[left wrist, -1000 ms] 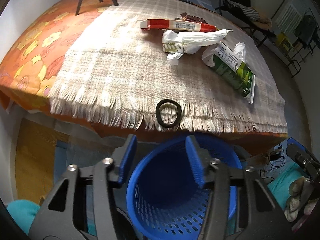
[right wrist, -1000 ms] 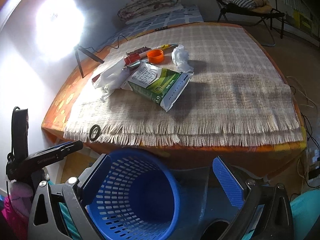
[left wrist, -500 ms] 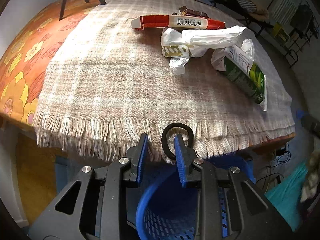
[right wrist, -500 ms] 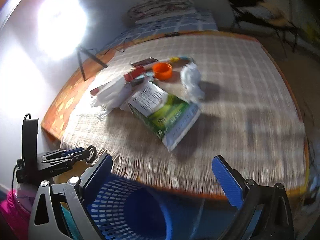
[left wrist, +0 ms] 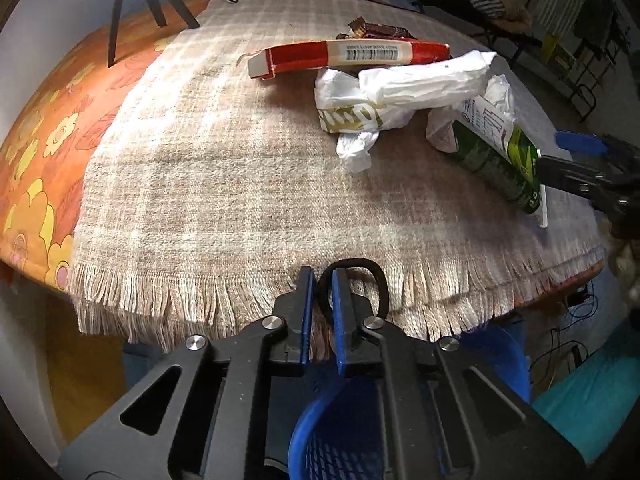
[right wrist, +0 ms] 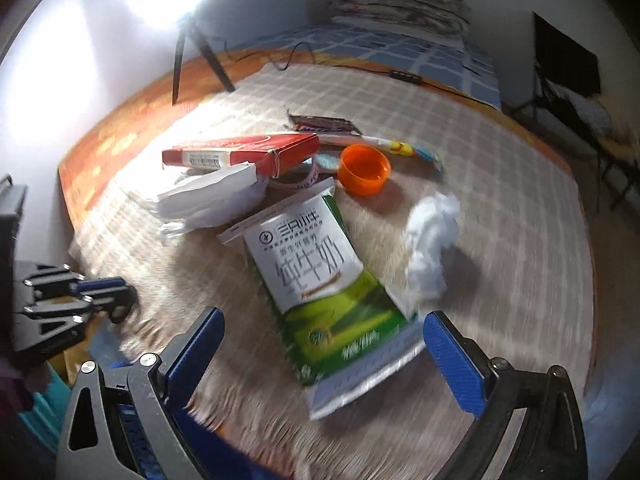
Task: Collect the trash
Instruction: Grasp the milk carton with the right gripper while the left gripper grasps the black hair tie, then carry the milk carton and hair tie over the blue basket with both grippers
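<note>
My left gripper (left wrist: 322, 304) is shut on the near side of a black rubber ring (left wrist: 378, 282) lying on the fringed edge of the checked cloth (left wrist: 224, 184). A blue basket (left wrist: 344, 436) sits just below that gripper, off the table's edge. My right gripper (right wrist: 320, 354) stands open, its fingers either side of the near end of a green and white milk pouch (right wrist: 320, 276). Further back lie a red carton (right wrist: 244, 154), a white plastic bag (right wrist: 208, 196), an orange cap (right wrist: 364, 170), a crumpled tissue (right wrist: 430, 236) and a brown wrapper (right wrist: 320, 123).
A black tripod (left wrist: 148, 0) stands at the table's far left on the orange flowered cover (left wrist: 44, 132). A bed with a blue checked sheet (right wrist: 400, 50) lies behind the table, and folding chairs (left wrist: 580, 76) stand to the right. Cables trail on the floor near the basket.
My left gripper rose from over the basket to the cloth edge and shut on the black ring. My right gripper moved forward over the table until its open fingers framed the milk pouch.
</note>
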The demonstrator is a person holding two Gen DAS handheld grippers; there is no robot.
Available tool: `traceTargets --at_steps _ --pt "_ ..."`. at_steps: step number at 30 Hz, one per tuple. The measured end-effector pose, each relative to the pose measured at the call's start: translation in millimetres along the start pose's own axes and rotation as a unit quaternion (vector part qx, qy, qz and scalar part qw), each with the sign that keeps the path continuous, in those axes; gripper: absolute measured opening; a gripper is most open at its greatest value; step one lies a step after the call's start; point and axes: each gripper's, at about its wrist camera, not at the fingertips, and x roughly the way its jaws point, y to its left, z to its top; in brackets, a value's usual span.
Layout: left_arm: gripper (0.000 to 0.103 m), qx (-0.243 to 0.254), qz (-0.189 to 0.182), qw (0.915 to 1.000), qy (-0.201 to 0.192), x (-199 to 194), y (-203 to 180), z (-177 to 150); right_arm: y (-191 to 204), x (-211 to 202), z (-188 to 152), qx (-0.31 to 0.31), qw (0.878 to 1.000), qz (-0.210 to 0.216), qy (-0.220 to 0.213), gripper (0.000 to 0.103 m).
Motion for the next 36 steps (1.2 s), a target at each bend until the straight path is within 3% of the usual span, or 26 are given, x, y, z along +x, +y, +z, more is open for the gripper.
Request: traceTargets --at_steps 12,16,20,24,36 --pt "0.004 -0.025 -0.012 0.9996 -0.007 0.2 15.4 1.7 9.2 46.8 9.6 -0.08 0.995 -0.014 0.057 0.101" --pt "0.004 -0.029 -0.01 0.9994 -0.013 -4.1 20.1 0.1 3.7 53.7 10.2 -0.072 0.995 -0.01 0.066 0.091" --pt "0.004 -0.033 -0.01 0.9993 -0.017 -5.8 27.3 4.0 2.5 47.5 8.7 -0.059 0.997 0.005 0.058 0.079" --pt "0.004 -0.033 -0.009 0.9992 -0.021 -12.4 30.2 3.6 1.0 35.8 3.4 -0.038 0.998 0.03 0.045 0.078" --pt "0.004 -0.033 -0.014 0.9986 -0.04 -39.8 22.3 -9.6 14.5 -14.6 -24.6 -0.008 0.998 0.053 0.011 0.078"
